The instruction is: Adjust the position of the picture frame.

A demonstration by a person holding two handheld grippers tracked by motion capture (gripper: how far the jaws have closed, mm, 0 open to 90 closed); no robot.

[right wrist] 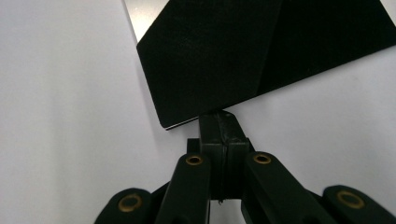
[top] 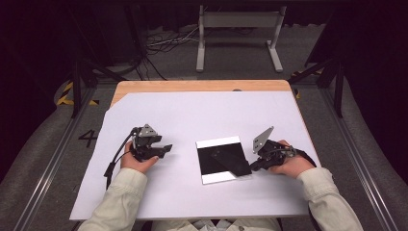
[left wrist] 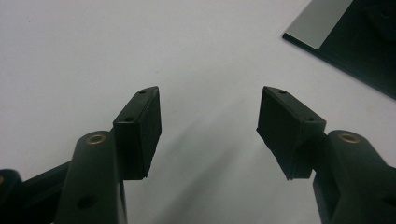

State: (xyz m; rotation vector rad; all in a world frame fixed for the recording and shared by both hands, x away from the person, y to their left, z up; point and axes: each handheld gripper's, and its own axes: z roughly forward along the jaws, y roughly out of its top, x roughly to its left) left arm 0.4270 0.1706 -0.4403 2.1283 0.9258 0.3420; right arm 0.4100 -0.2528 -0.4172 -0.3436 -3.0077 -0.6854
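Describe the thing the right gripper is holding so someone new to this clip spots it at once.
Start at the white sheet covering the wooden table. Just right of its middle lies a board, black with pale strips along its near and far edges. Across its near right corner lies a thin black cloth, folded to an angled flap; the right gripper is shut on its edge. It is all black and sits askew.

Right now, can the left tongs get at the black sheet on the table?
Probably yes: the left tongs stand open, and bare white tabletop lies between them and the black sheet; the right tongs grip its far corner.
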